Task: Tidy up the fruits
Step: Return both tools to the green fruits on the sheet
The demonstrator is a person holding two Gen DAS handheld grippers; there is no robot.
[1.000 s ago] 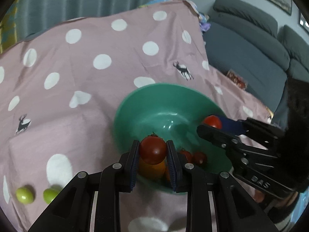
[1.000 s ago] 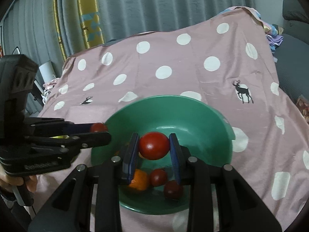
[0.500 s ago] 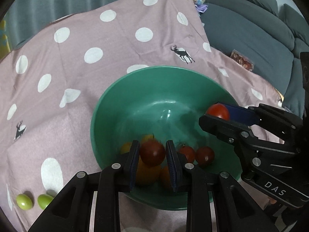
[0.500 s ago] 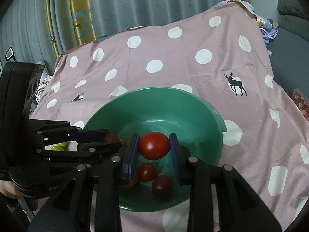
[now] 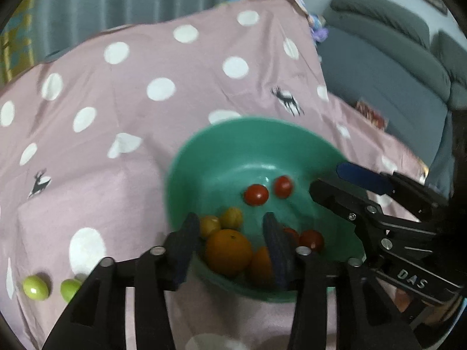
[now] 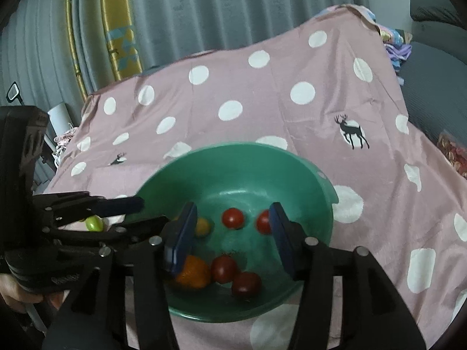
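Note:
A green bowl [image 5: 221,151] [image 6: 309,192] sits on the pink polka-dot cloth. In it lie several red tomatoes, two of them [image 5: 256,194] [image 5: 282,186] near the middle, an orange [image 5: 228,251] and small yellow fruits [image 5: 231,217]. My left gripper [image 5: 232,239] is open and empty over the bowl's near rim. My right gripper [image 6: 233,233] is open and empty over the bowl; it also shows in the left wrist view [image 5: 335,180]. Two tomatoes [image 6: 232,218] [image 6: 263,221] lie between its fingers. Two green fruits [image 5: 35,288] [image 5: 70,290] lie on the cloth at the left.
A grey sofa [image 5: 388,67] stands to the right of the covered table. Grey curtains [image 6: 233,8] hang behind it. The cloth drops off at the far edge and the right edge.
Both grippers have opened and let go of their tomatoes, which now lie in the bowl. Both grippers have pulled back a little from the bowl.

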